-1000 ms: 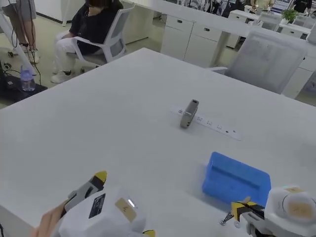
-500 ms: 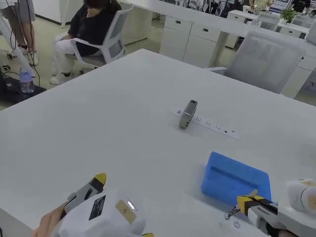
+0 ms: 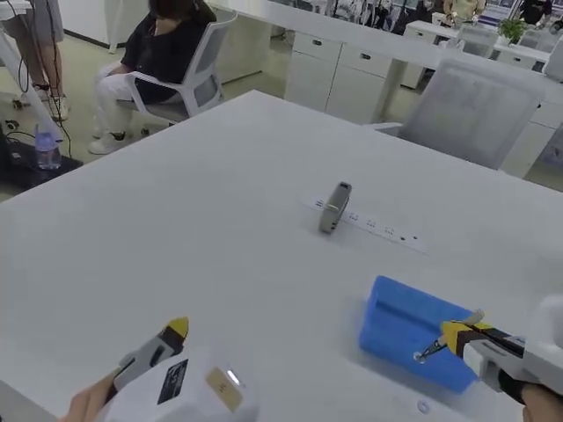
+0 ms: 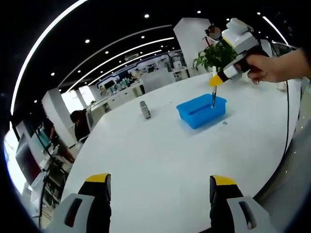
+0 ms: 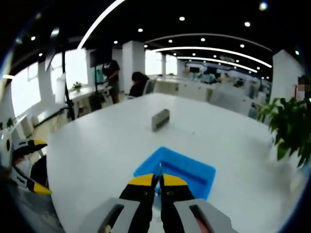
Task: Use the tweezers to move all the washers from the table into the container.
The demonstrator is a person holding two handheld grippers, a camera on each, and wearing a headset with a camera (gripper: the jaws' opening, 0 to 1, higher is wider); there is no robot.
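Tweezers (image 3: 427, 352), pinched in the right gripper (image 3: 459, 335), hang over the blue container (image 3: 396, 316) near the white table's (image 3: 176, 220) edge; left gripper (image 4: 160, 180) gapes wide.

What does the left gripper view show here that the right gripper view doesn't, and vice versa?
Left gripper view: the right gripper seen from outside, its tweezers pointing down over the blue container, and a washer on the table beside it. Right gripper view: that gripper's own jaws closed together, and the left gripper at the picture's left edge. Shared: the blue container, the grey device, the table.
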